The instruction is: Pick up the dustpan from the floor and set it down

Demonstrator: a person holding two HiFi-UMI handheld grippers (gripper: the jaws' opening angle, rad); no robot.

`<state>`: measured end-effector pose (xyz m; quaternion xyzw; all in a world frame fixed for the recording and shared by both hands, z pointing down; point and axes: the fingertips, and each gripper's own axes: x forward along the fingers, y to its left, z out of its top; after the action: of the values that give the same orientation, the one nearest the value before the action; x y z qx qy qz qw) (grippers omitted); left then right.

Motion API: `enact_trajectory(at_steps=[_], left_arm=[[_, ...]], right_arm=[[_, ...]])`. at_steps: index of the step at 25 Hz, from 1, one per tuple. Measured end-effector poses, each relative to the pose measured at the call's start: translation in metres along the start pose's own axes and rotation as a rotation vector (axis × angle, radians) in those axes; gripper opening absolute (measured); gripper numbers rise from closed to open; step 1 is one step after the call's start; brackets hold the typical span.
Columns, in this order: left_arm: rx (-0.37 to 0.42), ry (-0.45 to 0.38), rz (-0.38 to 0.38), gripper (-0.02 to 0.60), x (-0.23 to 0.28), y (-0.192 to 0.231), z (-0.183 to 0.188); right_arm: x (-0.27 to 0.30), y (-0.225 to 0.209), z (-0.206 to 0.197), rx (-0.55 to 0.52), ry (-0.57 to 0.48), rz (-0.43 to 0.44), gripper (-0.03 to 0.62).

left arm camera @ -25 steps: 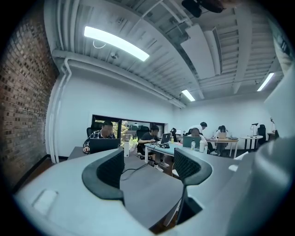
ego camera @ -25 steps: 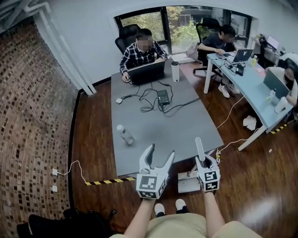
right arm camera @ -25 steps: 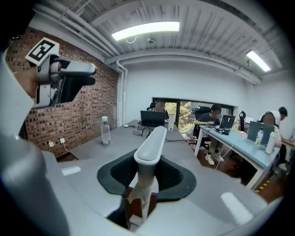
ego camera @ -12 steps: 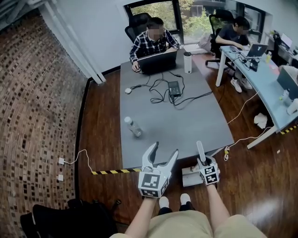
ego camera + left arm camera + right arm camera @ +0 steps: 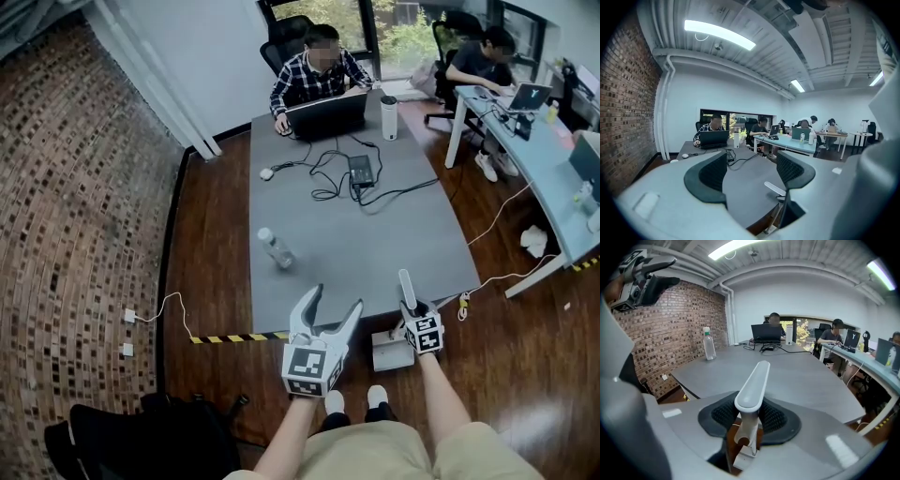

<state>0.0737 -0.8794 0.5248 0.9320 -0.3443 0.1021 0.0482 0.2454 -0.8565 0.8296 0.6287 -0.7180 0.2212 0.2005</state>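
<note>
A white dustpan (image 5: 392, 353) hangs low by the near edge of the grey table (image 5: 375, 246), just in front of the person's shoes. Its long handle (image 5: 406, 287) points up. My right gripper (image 5: 413, 310) is shut on that handle; in the right gripper view the handle (image 5: 753, 386) stands pinched between the dark pads (image 5: 721, 415). My left gripper (image 5: 333, 302) hovers to the left over the table's edge, jaws apart with nothing between them. In the left gripper view the handle (image 5: 775, 188) shows just right of the left gripper (image 5: 752, 172).
On the table lie a plastic bottle (image 5: 277, 248), cables with a power brick (image 5: 361, 171), a laptop (image 5: 326, 114) and a flask (image 5: 389, 117). People sit at the far end and at a blue desk (image 5: 553, 178). A black bag (image 5: 122, 441) sits on the floor at left, striped tape (image 5: 234, 337) under the table edge.
My right gripper has sunk with the dustpan toward the floor by the table's near edge. The left gripper has dropped a little and kept its jaws apart.
</note>
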Motion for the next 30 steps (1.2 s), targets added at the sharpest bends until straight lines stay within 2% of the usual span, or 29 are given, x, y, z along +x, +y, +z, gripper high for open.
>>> enact_trajectory(at_steps=[2,5,9,11,13,16,18,21,24,26,30], left_arm=[[-0.003,0.001,-0.001,0.325,0.001,0.0,0.0],[-0.011,0.0,-0.004,0.325,0.003,0.0,0.0],[-0.016,-0.014,0.005,0.325,0.003,0.003,0.003],[-0.019,-0.024,0.008,0.325,0.0,0.005,0.006],[-0.015,-0.038,0.006,0.325,-0.005,0.005,0.011],[-0.023,-0.078,0.019,0.325,-0.014,0.009,0.021],[-0.025,-0.127,0.052,0.325,-0.023,0.018,0.034],[0.031,-0.182,0.114,0.325,-0.045,0.033,0.06],[0.087,-0.221,0.224,0.325,-0.071,0.057,0.077],[0.092,-0.25,0.282,0.327,-0.088,0.073,0.08],[0.046,-0.266,0.358,0.327,-0.114,0.096,0.08]], right_arm=[[0.003,-0.001,-0.003,0.034,-0.005,0.027,0.142],[0.0,-0.001,-0.012,0.072,0.003,0.05,0.279],[-0.025,-0.006,-0.007,0.078,-0.028,0.036,0.33],[-0.054,-0.005,0.019,0.096,-0.119,-0.012,0.339],[-0.088,0.003,0.061,0.116,-0.256,-0.046,0.339],[-0.123,0.03,0.138,0.065,-0.44,0.006,0.347],[-0.141,0.048,0.189,0.029,-0.544,0.036,0.385],[-0.172,0.069,0.247,-0.002,-0.665,0.009,0.408],[-0.189,0.081,0.285,-0.044,-0.709,-0.042,0.423],[-0.195,0.083,0.3,-0.044,-0.711,-0.069,0.423],[-0.199,0.087,0.31,-0.128,-0.608,-0.184,0.42]])
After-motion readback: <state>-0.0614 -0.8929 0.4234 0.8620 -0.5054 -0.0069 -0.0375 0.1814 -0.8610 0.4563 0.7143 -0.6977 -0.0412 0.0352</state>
